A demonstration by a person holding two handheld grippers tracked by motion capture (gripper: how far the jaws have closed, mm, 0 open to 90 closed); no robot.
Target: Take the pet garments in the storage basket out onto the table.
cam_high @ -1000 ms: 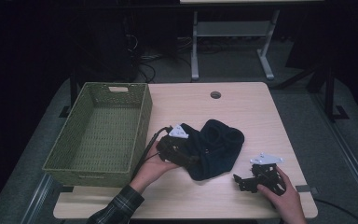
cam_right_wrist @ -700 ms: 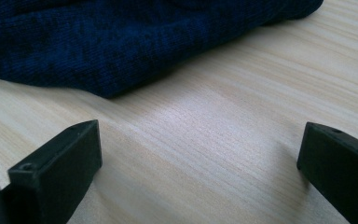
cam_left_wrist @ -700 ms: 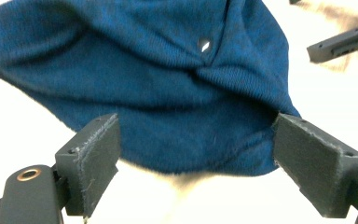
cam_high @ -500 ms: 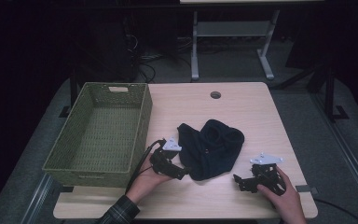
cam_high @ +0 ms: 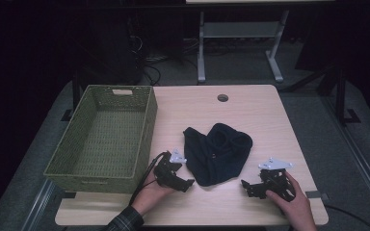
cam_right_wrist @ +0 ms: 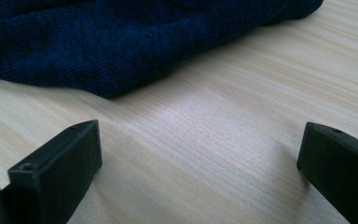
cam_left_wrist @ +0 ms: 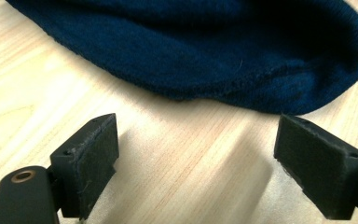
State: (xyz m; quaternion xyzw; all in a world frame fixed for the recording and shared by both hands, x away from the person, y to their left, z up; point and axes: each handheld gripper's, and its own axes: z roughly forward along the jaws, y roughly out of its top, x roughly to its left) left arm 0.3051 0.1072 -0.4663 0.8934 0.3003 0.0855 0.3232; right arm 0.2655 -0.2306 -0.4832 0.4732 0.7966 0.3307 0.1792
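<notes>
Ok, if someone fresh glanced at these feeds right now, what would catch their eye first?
Probably the dark navy knit garment, lying crumpled in the middle of the light wooden table. Next, the green woven basket at the table's left side. Then the left gripper and right gripper, both with jaws open, resting on the table on either side of the garment's near edge and apart from it.

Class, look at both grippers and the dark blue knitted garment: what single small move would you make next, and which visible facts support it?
Probably ease the left gripper forward until its open jaws straddle the near hem of the dark blue knitted garment, then close. Both grippers are open and empty; the garment lies loose on the table, just ahead of the left jaws, with the green basket beside it. The right gripper sits farther off.
</notes>
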